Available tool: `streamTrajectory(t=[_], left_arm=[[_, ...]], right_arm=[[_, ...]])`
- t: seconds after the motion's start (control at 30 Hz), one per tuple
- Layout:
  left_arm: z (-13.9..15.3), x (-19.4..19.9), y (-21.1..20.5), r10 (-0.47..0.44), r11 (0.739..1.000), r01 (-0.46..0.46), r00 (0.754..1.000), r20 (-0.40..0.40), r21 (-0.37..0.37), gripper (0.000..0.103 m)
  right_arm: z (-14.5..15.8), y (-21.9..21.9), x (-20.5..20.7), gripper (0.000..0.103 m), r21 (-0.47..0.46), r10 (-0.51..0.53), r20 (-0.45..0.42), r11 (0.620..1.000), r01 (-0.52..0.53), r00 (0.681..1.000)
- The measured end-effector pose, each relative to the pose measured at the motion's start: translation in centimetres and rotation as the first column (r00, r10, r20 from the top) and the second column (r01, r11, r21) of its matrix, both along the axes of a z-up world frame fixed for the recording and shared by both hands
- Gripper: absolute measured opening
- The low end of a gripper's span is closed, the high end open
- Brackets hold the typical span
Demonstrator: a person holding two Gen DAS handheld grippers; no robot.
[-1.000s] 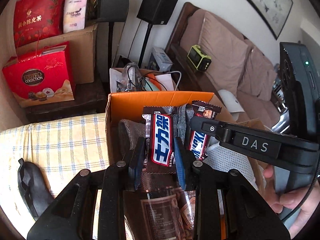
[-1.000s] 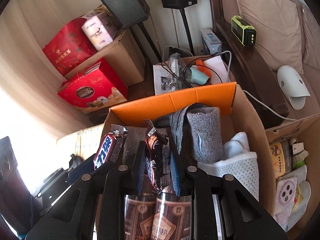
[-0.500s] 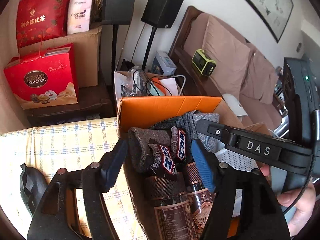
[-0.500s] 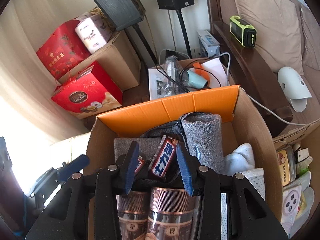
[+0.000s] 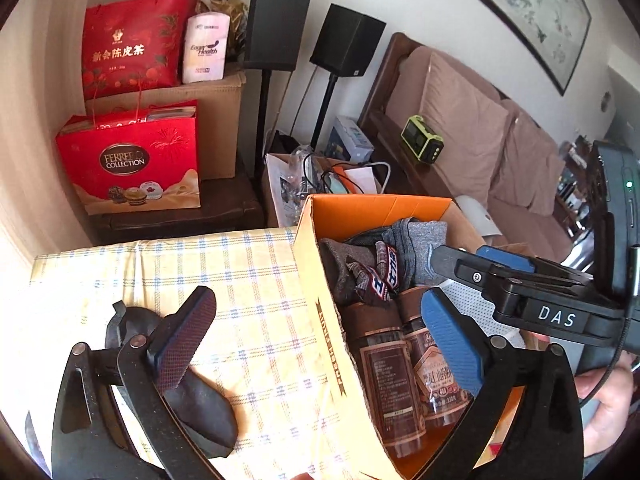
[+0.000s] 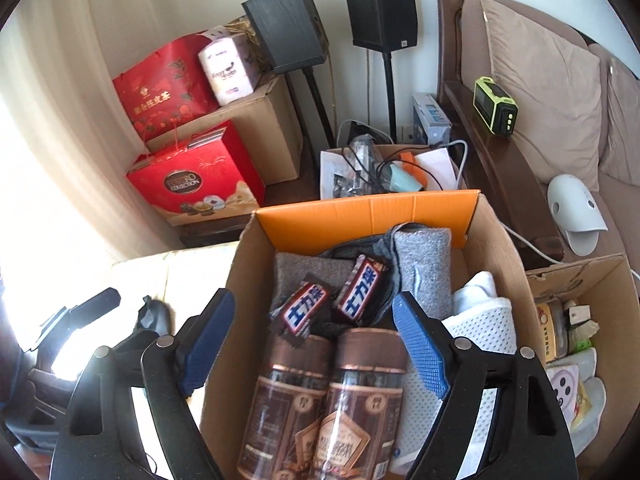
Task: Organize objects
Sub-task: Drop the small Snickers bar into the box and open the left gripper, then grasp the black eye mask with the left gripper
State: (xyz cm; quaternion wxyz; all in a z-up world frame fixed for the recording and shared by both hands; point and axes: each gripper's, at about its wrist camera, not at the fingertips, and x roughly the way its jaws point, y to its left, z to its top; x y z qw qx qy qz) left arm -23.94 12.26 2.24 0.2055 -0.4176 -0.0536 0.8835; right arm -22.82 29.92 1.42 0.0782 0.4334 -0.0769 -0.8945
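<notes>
Both bars have left your claws since a second ago: each claw then pinched one, and now the two bars lie loose in the box [image 6: 496,232]. Your left claw [image 5: 316,340] has also slid off toward the box's left side and spread.

Your left claw gapes wide and holds nothing; its left finger hangs over the checked surface [image 5: 248,280] outside the box's left wall, above a dark eye mask [image 5: 200,400] lying on the cloth, while its right finger is inside the box over the jars. Your right claw [image 6: 312,344] is wide too and holds nothing, one finger outside the box's left wall, the other inside.

Inside the box, the left bar [image 6: 303,312] and the right bar [image 6: 360,290] lie side by side, tilted, on the grey socks [image 6: 420,268] toward the box's orange far flap. Two brown jars [image 6: 332,396] lie touching each other at the box's near end, just below the bars. A white mesh cloth [image 6: 484,328] fills the box's right side.

Beyond the box's far flap stands a carton of cables [image 6: 380,168].
</notes>
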Motion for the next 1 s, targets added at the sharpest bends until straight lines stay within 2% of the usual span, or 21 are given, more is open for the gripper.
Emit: streamTrajectory(t=[0.23,0.47,0.73,1.0], left_arm=[[0.8,2.0,-3.8,0.034,0.999,-0.034,0.999,-0.005,-0.016,0.103],[0.9,3.9,-8.4,0.093,0.994,-0.094,0.995,-0.023,-0.06,0.103],[-2.6,6.1,-14.1,0.17,0.981,-0.166,0.985,0.039,-0.1,0.103],[-6.1,7.5,-18.1,0.228,0.973,-0.223,0.968,0.108,-0.052,0.103]], right_arm=[[0.1,-2.4,2.5,0.102,0.028,0.025,-0.022,0.999,-0.024,0.999],[0.4,-5.2,4.4,0.102,0.032,0.076,-0.029,0.997,-0.075,0.997],[-0.4,-10.1,6.3,0.102,0.038,0.164,-0.019,0.986,-0.163,0.986],[-1.8,-15.5,7.7,0.102,0.044,0.268,-0.012,0.963,-0.267,0.963]])
